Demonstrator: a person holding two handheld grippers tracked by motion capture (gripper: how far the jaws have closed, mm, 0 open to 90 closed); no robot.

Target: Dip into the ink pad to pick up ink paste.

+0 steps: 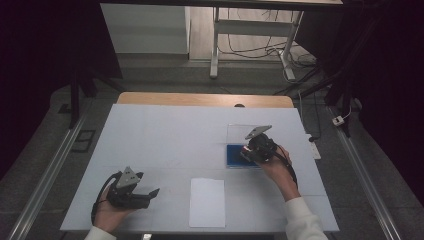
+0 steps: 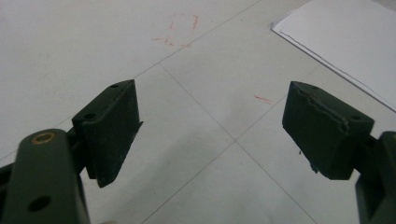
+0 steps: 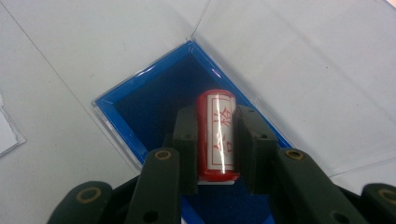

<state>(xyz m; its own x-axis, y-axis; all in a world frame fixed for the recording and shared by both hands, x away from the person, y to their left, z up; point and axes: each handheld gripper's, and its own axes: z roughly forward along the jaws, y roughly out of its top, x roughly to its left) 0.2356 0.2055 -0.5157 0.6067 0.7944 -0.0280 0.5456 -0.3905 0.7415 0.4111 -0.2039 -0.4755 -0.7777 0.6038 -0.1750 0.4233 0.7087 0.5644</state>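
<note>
My right tongs (image 3: 215,140) pinch a red cylindrical stamp with a white label (image 3: 216,135) and hold it over the blue felt pad in its clear plastic case (image 3: 149,100) on the white bench (image 1: 165,135). My left tongs (image 2: 210,130) stand spread with nothing between them, above the bare bench near a white paper sheet (image 1: 207,201).

The red stamp (image 3: 216,135) bears a white label with red Chinese characters, seemingly 合格.

I see the room dim with dark corners; glare streaks the red stamp (image 3: 215,135), and my left tongs' (image 2: 212,128) near parts blur
</note>
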